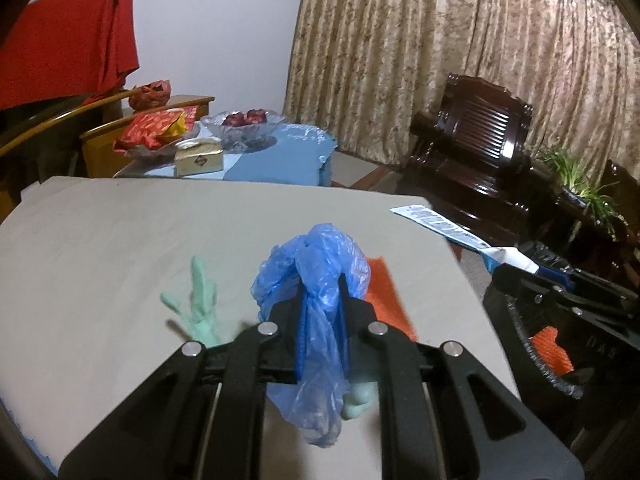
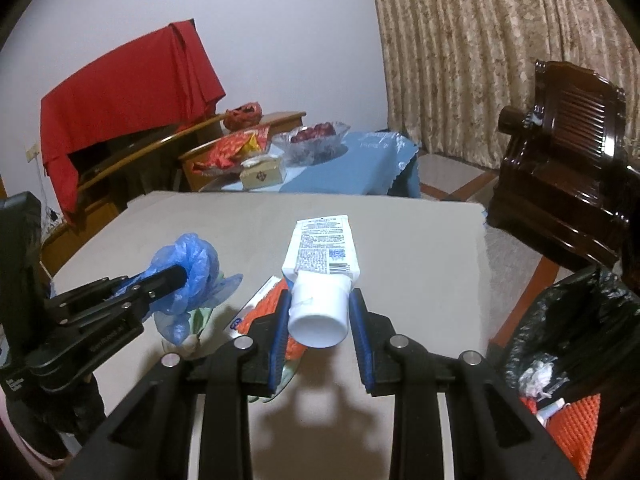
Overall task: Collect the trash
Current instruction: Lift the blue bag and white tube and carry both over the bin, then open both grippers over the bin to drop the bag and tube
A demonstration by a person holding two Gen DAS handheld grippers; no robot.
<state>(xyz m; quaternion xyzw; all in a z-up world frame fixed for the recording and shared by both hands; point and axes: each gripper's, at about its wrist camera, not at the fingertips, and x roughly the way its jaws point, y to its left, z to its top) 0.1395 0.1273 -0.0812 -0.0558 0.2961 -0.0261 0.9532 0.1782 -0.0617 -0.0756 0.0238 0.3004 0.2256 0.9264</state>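
Left wrist view: my left tool (image 1: 320, 300) is pressed together on a crumpled blue plastic bag (image 1: 316, 280), which hangs out above and below the pads, clear of the table (image 1: 100, 240). The bag is thin film, nearly weightless and limp, and it slides easily; a pinch through the bunched middle, as now, looks the safest hold, since a loose edge could slip or tear.

On the table under it lie a pale green glove (image 1: 200, 304) and an orange wrapper (image 1: 384, 292), both soft and flat, so I judge they need a low pinch on a raised fold.

In the right wrist view my right tool (image 2: 320, 312) grips a white tube (image 2: 320, 264) by its cap end, the flat printed body pointing away from me over the table. The cap is stiff and smooth and takes the pads well; the body would squash if squeezed there, and the tube could pivot in a hold this near one end.

The bin with the black liner (image 2: 580, 320) stands just beside the table's right edge, with some litter already in it. Both pieces look ready to go over it; the light bag may cling to the pads on release.
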